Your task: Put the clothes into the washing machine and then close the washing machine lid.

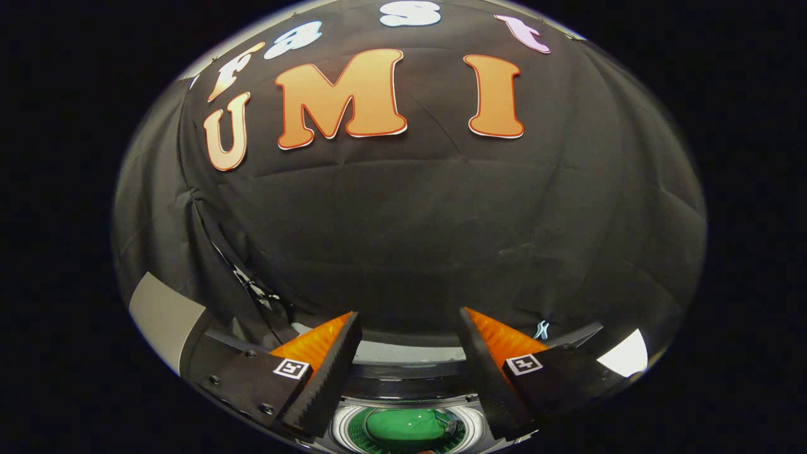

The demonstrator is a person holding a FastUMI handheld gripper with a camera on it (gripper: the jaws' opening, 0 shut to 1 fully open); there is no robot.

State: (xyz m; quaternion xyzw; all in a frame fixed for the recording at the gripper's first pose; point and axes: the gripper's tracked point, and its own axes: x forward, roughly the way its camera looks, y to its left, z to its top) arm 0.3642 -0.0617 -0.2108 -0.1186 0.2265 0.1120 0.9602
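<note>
The gripper (408, 321) is seen from just behind its two fingers, which point forward and stand spread wide apart with nothing between them. Each finger (328, 372) has a ridged inner face, and each carries a small square black-and-white marker (291, 368) on its base.

Directly below the gap between the fingers sits the washing machine (403, 359), viewed from above. Its round tub opening (408, 427) is ringed by a pale rim, and a green piece of clothing (403, 424) lies inside the tub. Behind the opening, a dark glossy band that could be the raised lid or the back panel runs across the machine; which it is cannot be told.

Beyond the fingers, a black cloth wall (410, 221) rises behind the machine, creased and draped. A small pale clip (541, 328) hangs on the cloth just beyond the right-hand finger. To the far left, a pale grey panel (165, 315) stands beside the cloth.
</note>
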